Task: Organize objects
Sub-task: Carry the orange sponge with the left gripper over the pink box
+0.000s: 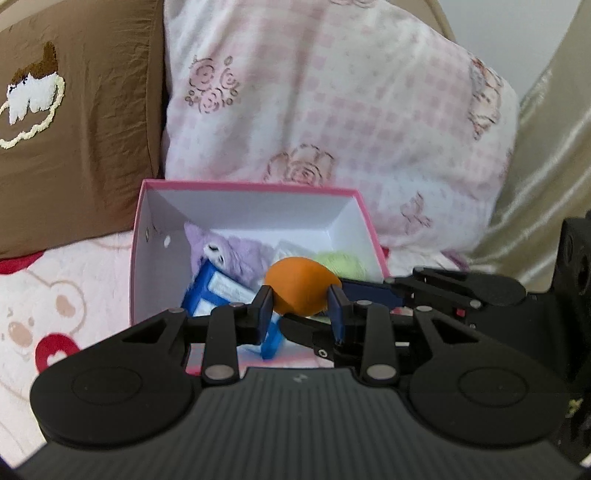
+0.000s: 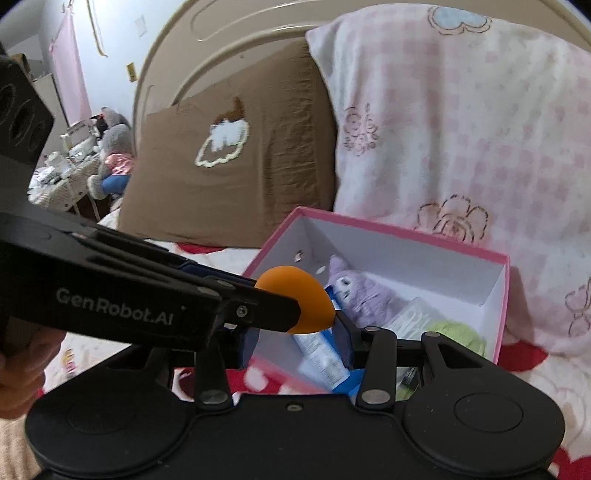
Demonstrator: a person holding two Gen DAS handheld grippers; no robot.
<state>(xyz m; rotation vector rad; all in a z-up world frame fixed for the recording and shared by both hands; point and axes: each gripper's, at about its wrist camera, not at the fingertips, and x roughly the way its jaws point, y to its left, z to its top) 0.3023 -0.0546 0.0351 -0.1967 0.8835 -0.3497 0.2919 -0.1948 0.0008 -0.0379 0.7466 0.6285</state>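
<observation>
An orange egg-shaped sponge [image 1: 301, 290] is held between the fingers of my left gripper [image 1: 300, 306], just above the near edge of a pink box [image 1: 147, 206] with a white inside. The box holds a purple plush [image 1: 236, 253], a blue and white packet [image 1: 218, 291] and a green ball of yarn [image 1: 343, 264]. My right gripper [image 2: 295, 341] is open beside it; the left gripper crosses in from the left with the sponge [image 2: 299, 301] just above my right fingers. The box [image 2: 406, 232] lies ahead in the right wrist view.
The box sits on a pink cartoon-print bed cover [image 1: 55, 306]. Behind it lean a brown pillow [image 2: 229, 166] and a pink checked pillow [image 2: 461, 122] against a beige headboard [image 2: 229, 33]. A cluttered side table with stuffed toys [image 2: 107, 155] stands far left.
</observation>
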